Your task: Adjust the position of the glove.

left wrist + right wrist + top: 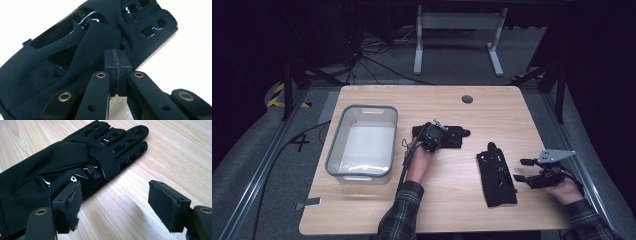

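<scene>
Two black gloves lie on the wooden table (452, 210), and the work in hand looks like gathering them, one per gripper. Farthest left stands a clear plastic bin (362, 142), just beside the left gripper (432, 136) on its left and seemingly the place the gloves are meant for, though that is a guess. The left gripper is clenched; in the left gripper view its pads meet at the edge of the first glove (62, 62), and whether a fold of cloth is actually pinched between them is hard to tell, since the view is washed out around the tips. If cloth is caught, the next move is a lift and a carry leftward to the bin. Further right, the second glove (50, 167) lies flat, right at the left-hand pad of the right gripper (113, 203), whose jaws stand apart and empty. It needs to slide over the glove's edge and close.
</scene>
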